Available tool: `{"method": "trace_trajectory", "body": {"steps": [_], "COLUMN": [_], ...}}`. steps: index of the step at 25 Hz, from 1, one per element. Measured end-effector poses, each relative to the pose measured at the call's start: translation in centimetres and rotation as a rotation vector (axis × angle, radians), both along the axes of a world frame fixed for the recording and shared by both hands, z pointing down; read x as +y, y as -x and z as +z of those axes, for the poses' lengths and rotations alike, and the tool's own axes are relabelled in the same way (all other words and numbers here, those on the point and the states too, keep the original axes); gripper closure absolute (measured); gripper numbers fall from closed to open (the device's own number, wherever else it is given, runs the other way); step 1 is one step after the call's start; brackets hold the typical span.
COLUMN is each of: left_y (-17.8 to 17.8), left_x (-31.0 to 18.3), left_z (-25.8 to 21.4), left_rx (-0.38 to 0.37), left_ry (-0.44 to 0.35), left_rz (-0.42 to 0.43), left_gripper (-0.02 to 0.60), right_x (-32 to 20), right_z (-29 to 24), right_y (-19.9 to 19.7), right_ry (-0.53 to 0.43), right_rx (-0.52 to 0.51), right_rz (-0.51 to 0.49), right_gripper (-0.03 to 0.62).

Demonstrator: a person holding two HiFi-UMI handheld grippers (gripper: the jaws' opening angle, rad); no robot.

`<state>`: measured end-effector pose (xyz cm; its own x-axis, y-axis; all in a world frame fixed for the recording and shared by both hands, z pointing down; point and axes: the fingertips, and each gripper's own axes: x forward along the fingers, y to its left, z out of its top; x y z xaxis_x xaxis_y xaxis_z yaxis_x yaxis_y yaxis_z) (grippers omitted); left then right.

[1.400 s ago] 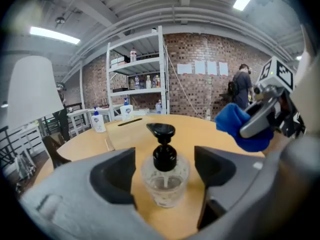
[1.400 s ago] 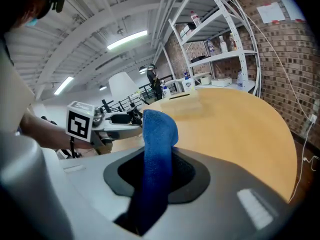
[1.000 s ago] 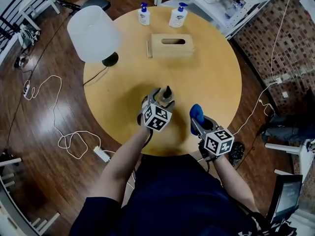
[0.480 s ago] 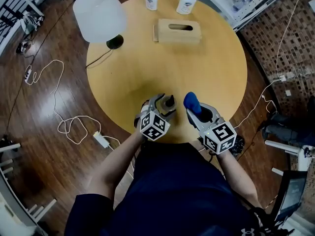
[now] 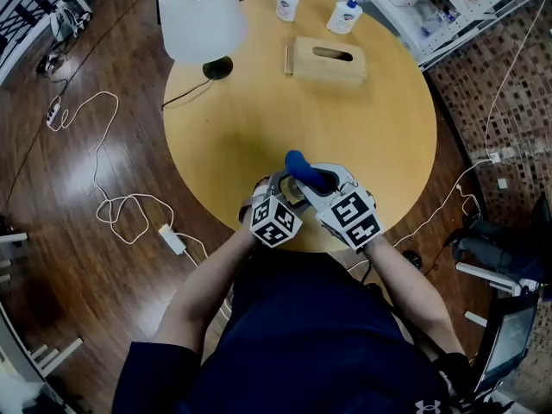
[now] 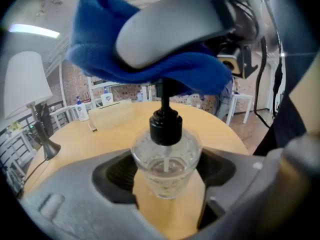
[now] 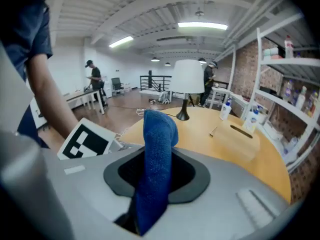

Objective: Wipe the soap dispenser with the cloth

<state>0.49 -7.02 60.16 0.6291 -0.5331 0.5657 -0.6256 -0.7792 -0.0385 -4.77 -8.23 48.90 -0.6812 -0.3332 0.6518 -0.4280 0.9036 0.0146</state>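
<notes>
Grippers: right (image 5: 310,178) just above left (image 6: 165,181)

soap dispenser (image 6: 166,156): clear, glossy body; black matt plastic pump
cloth (image 7: 156,149): blue, nubby woven pile, matt
table (image 5: 250,136): pale wood, smooth, soft sheen
floor (image 5: 78,257): dark wood boards, glossy
lampshade (image 5: 200,11): white, matt
left gripper (image 6: 166,176): grey matt plastic shell

Blue cloth (image 7: 156,154), clear soap dispenser (image 6: 165,166) w/ blk pump (image 6: 165,127), tan wood table (image 5: 224,136), wht lampshade (image 5: 200,14).
</notes>
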Motion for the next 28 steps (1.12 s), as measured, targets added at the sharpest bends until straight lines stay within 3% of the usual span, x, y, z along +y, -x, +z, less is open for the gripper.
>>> {"method": "trace_trajectory", "body": {"steps": [3,7,12,15,21,25,28], "left_y": [0.1,-0.1,0.4,0.3,0.2,0.3,1.4], "left_x": [0.0,0.0,-0.1,-0.1,-0.1,0.0,0.5], "left_z": [0.0,-0.1,-0.2,-0.1,-0.1,-0.1,-1.2], "left_rx": [-0.002,0.003,0.002,0.001,-0.003,-0.014,-0.002], "left_ry": [-0.001,0.003,0.002,0.006,0.007,0.020,0.047], "left_rz": [-0.002,-0.003,-0.002,-0.005,-0.010,-0.026,-0.042], "left_gripper": [0.222,0.222,0.222,0.222,0.222,0.221,0.221], "right_x": [-1.7,-0.3,2.6,1.7,-3.7,-2.6,-0.4], "right_z": [0.3,-0.1,0.1,0.1,0.7,3.5,5.0], "right_y": [-1.1,-2.1,-1.6,-0.8,-3.6,-7.4,-8.2], "right_ry": [0.087,0.156,0.091,0.109,0.220,0.251,0.304], "right_rx": [-0.043,-0.093,-0.026,-0.049,-0.191,-0.094,-0.083], "right_rz": [0.091,0.113,0.036,0.036,0.277,0.327,0.325], "right_gripper": [0.493,0.493,0.493,0.493,0.493,0.491,0.491]}}
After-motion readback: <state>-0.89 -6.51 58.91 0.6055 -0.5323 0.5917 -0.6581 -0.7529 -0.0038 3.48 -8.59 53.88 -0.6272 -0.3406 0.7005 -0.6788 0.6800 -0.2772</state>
